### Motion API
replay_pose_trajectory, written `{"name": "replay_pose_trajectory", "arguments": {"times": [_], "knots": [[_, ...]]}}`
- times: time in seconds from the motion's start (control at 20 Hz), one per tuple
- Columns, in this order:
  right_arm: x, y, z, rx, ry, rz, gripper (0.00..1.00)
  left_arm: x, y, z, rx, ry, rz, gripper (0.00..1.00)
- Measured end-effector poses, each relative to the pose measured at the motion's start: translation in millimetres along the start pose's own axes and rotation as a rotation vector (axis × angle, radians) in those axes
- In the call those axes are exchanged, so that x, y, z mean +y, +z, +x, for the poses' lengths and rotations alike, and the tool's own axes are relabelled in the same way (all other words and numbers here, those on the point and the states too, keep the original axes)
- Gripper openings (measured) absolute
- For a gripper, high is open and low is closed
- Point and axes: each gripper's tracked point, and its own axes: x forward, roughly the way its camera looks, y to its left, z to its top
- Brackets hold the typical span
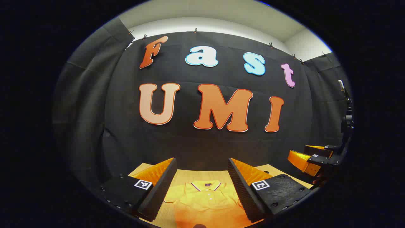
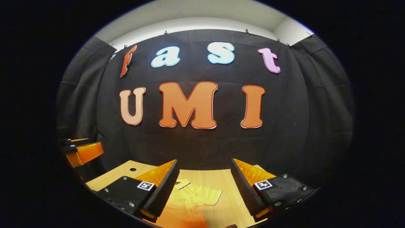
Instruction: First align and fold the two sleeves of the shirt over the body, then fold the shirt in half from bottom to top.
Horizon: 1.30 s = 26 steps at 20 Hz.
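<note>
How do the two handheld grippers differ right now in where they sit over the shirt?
The left gripper frames the yellow shirt's collar and button placket between its fingers, so it sits over the middle. The right gripper frames one sleeve and bare wooden table, so it sits toward the shirt's side. Both are open, hold nothing, and are raised above the cloth.

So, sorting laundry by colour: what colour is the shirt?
Yellow shirt, with striped collar trim; clearest in the left gripper view.
</note>
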Motion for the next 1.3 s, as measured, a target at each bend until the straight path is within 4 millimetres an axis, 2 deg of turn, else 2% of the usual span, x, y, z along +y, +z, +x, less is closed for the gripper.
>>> {"name": "replay_pose_trajectory", "arguments": {"times": [0.35,0.6,0.7,0.85,1.1,1.3], "knots": [[-1,-13,17,0.007,0.037,-0.053,0.99,0,-1,16,-0.008,0.04,0.007,0.98],[2,-19,30,0.012,0.07,-0.062,0.99,2,-3,16,-0.02,0.07,0.035,0.98],[0,-28,37,0.027,0.072,-0.064,0.99,-1,-4,17,-0.016,0.074,0.044,0.98],[1,-55,52,0.113,0.095,-0.055,0.99,-3,-3,13,-0.021,0.085,0.066,0.98],[-1,-80,81,0.188,0.124,-0.075,0.99,-4,2,-1,-0.042,0.116,0.116,0.98],[-9,-121,108,0.325,0.128,-0.059,0.99,3,-1,-6,-0.039,0.17,0.138,0.98]]}}
